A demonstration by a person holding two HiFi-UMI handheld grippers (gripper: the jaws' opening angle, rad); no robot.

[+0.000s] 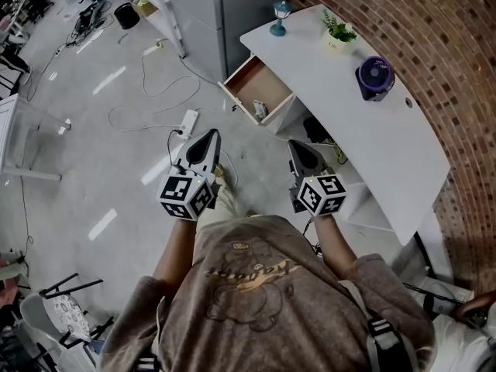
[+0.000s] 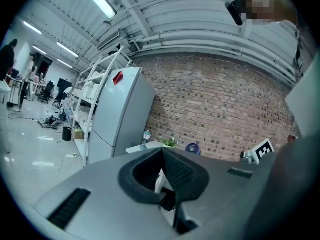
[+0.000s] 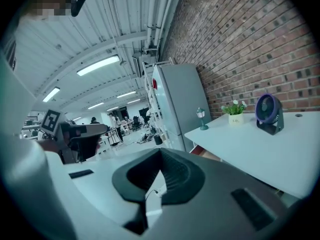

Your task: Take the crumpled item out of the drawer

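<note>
While both hand-held grippers are held over the grey floor (image 1: 116, 153), short of the white desk (image 1: 372, 130), no contact with the task's thing is observed. The left gripper (image 1: 211, 136) is found clenched, its jaws brought together at the tips with nothing between them. The right gripper (image 1: 297, 145) is likewise clenched and empty. The drawer (image 1: 249, 80) is noted pulled open at the desk's far end, beside a grey cabinet (image 1: 232, 6). The crumpled item (image 1: 260, 111), small and pale, is seen lying inside the drawer, in the corner nearest the grippers and well apart from both. On the desk top a small lamp (image 1: 280, 18), a potted plant (image 1: 339, 31) and a purple fan (image 1: 375, 76) are recorded, backed by a brick wall (image 1: 442, 45). Cables (image 1: 155, 91) are noted on the floor.
</note>
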